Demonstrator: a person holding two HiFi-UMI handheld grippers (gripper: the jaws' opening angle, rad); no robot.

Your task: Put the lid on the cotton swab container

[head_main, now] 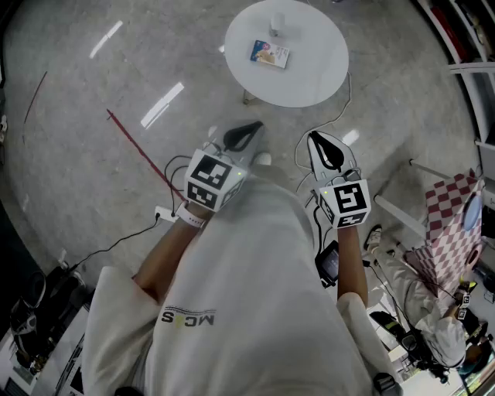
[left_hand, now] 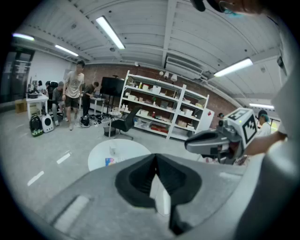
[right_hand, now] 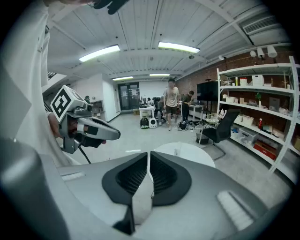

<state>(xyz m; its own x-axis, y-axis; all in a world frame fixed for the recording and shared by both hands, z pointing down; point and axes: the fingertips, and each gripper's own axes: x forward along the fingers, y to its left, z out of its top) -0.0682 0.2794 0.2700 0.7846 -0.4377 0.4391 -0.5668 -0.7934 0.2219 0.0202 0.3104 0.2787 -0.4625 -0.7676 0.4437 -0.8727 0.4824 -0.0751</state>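
Well short of table (head_main: 309, 81), left tool (head_main: 247, 133), right tool (head_main: 320, 147), closed, floor (head_main: 282, 122) between

A round white table (head_main: 309, 73) stands on grey floor (head_main: 77, 193); shelves (left_hand: 159, 108) line a brick wall (right_hand: 280, 55).

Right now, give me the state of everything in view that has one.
left gripper: shut, empty
right gripper: shut, empty
small container: upright on the round table, lid cannot be made out
flat pack: lying flat on the table
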